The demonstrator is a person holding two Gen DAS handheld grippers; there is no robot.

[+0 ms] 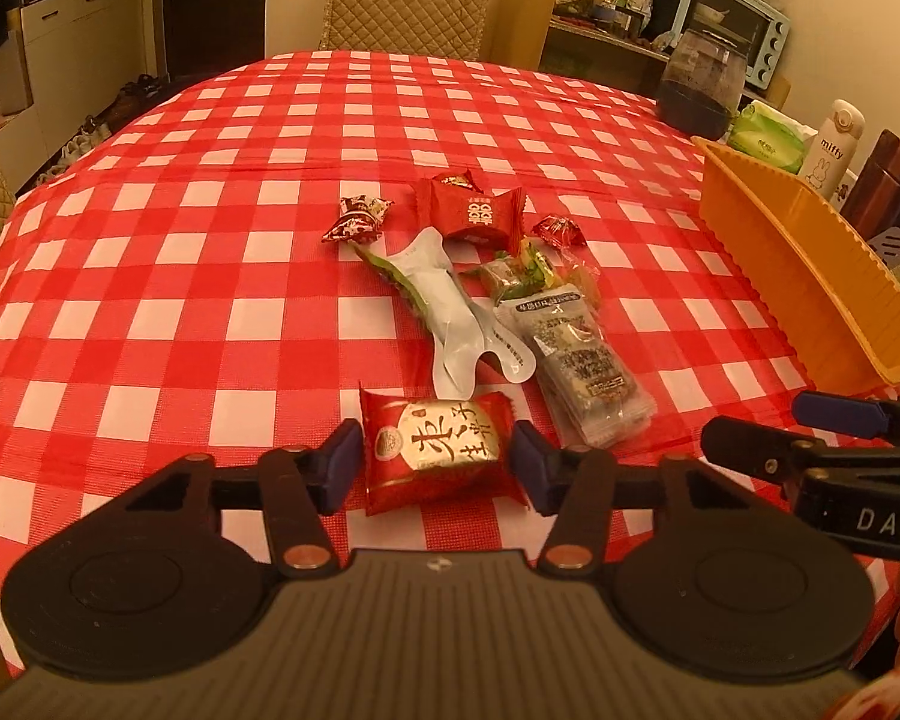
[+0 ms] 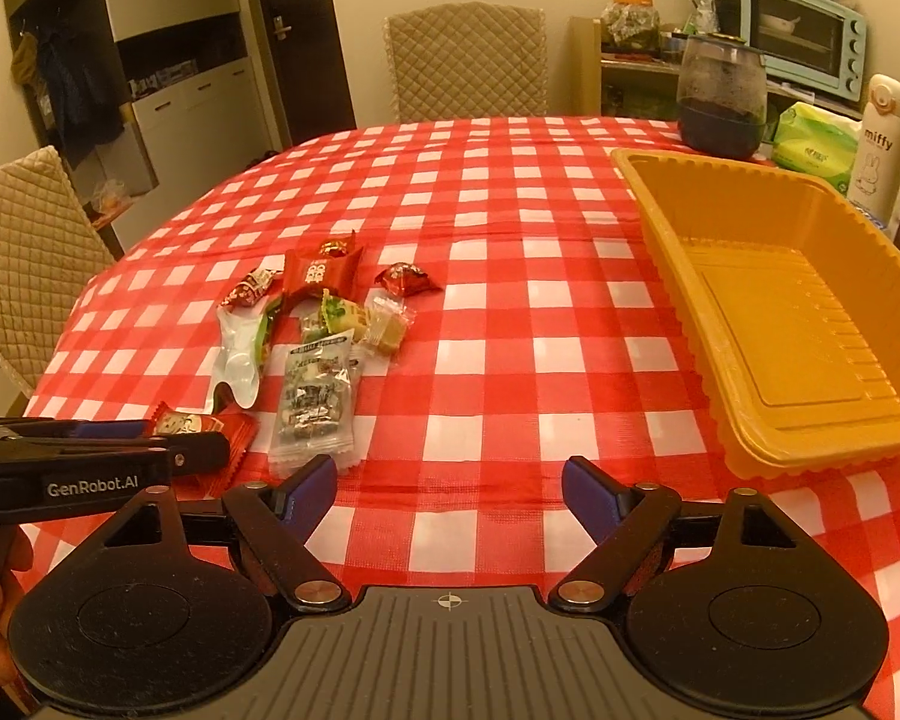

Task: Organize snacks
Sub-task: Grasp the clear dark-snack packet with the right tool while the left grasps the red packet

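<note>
Closest to us, our left gripper [image 1: 437, 461] is spread wide around a red snack packet with gold lettering [image 1: 438, 453]. The packet lies flat on the red-and-white checked tablecloth [image 1: 150, 324], and each blue pad stands just beside one of its ends; we cannot tell whether they touch it. Our right gripper [image 2: 449, 495] is also spread wide, with nothing between its fingers, over bare cloth to the right of that packet.

Just beyond the red packet lies the rest of the snack pile. A clear wrapper of dark bars [image 1: 588, 372] sits to its far right, and a pale green-edged pouch [image 1: 450, 312] lies straight beyond it. Farther on are small green and yellow sweets [image 1: 528, 273], a red box-shaped packet [image 1: 471, 213] and twisted red candies [image 1: 357, 219].

Well to the right of the pile stands an orange tray [image 2: 714, 324] with ribbed walls. A broad strip of bare cloth separates it from the snacks. The tray's near rim sits close to the table's front edge.

Beyond the tray stand a dark jar [image 2: 723, 96], a green tissue pack [image 2: 816, 144] and a white bottle [image 2: 882, 144]. A quilted chair [image 2: 465, 60] stands at the far table edge.
</note>
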